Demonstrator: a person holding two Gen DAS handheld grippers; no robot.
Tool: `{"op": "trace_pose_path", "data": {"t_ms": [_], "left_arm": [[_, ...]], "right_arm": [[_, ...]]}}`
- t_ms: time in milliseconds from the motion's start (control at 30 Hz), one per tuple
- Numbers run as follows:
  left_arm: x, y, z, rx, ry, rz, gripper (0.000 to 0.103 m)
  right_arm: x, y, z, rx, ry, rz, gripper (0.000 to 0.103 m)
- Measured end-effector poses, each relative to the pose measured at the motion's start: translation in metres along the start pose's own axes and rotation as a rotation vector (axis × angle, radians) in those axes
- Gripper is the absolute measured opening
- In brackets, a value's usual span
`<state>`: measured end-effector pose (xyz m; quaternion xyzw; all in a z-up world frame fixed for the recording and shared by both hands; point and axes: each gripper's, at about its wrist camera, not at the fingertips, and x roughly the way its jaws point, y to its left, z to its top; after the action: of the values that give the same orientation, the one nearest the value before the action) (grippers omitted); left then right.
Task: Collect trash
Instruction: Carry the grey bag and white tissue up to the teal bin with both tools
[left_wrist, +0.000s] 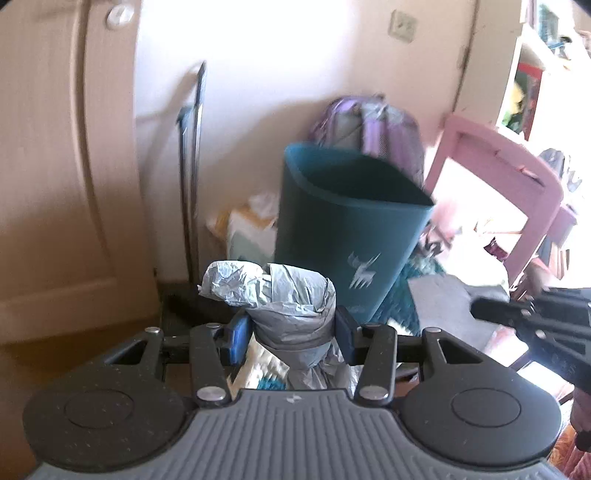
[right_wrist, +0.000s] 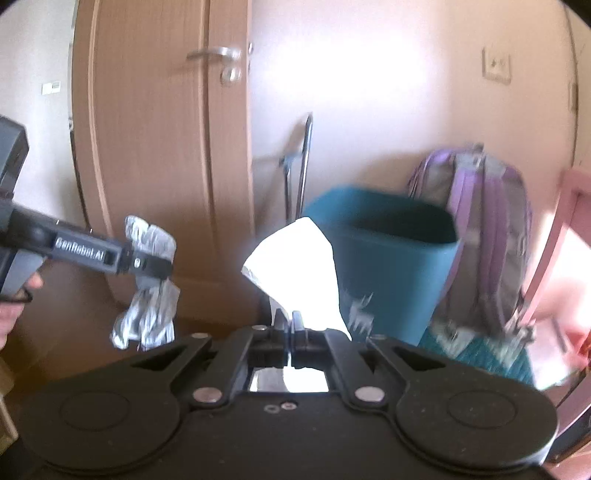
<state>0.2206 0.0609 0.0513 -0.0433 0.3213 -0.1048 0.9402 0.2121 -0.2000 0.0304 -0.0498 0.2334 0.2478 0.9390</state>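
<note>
Trash bin, teal, stands mid-frame before a purple backpack. Only the right wrist view shows the door handle. Left tool pinches a crumpled grey bag; right tool is pressed onto white tissue.

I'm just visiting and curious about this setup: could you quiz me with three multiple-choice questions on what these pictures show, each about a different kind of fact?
1. Where is the purple backpack?
A. behind the bin
B. inside the bin
C. hanging on the door

2. What colour is the bin?
A. red
B. teal
C. yellow

3. What is the right gripper doing?
A. hanging open, holding nothing
B. shut on a white tissue
C. gripping the door handle

Answers: 1 A, it stands against the wall past the bin. 2 B, both views show teal. 3 B, its fingers pinch the tissue, while the left gripper clamps a crumpled grey bag.
</note>
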Motion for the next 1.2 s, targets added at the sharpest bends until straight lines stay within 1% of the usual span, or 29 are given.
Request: {"op": "trace_pose_path", "data": {"t_ms": [200, 300, 333, 533, 633, 733, 900, 1033, 1200], "left_arm": [[-0.022, -0.034, 0.048, 0.063, -0.105, -0.011, 0.046], [-0.024, -0.051, 0.070, 0.083, -0.151, -0.019, 0.046], [-0.025, -0.056, 0.076, 0.086, -0.162, -0.023, 0.046], [-0.007, -0.083, 0.114, 0.136, -0.213, -0.007, 0.047], [0.009, -0.095, 0.131, 0.162, -0.239, 0.010, 0.047], [0.028, -0.102, 0.143, 0.176, -0.237, 0.025, 0.047], [0.073, -0.111, 0.159, 0.204, -0.218, 0.060, 0.047], [0.115, -0.108, 0.165, 0.202, -0.177, 0.087, 0.047], [0.162, -0.101, 0.167, 0.178, -0.111, 0.109, 0.047]], "right_arm": [[-0.015, -0.018, 0.041, -0.006, -0.115, -0.040, 0.000], [-0.016, -0.032, 0.060, -0.001, -0.162, -0.061, 0.000], [-0.020, -0.032, 0.065, 0.003, -0.173, -0.069, 0.000], [-0.008, -0.054, 0.095, 0.007, -0.227, -0.115, 0.000], [0.006, -0.066, 0.108, 0.011, -0.240, -0.147, 0.000], [0.023, -0.078, 0.116, 0.022, -0.243, -0.161, 0.000], [0.055, -0.097, 0.122, 0.036, -0.231, -0.195, 0.000], [0.087, -0.112, 0.117, 0.058, -0.190, -0.217, 0.000], [0.125, -0.129, 0.108, 0.088, -0.126, -0.206, 0.000]]}}
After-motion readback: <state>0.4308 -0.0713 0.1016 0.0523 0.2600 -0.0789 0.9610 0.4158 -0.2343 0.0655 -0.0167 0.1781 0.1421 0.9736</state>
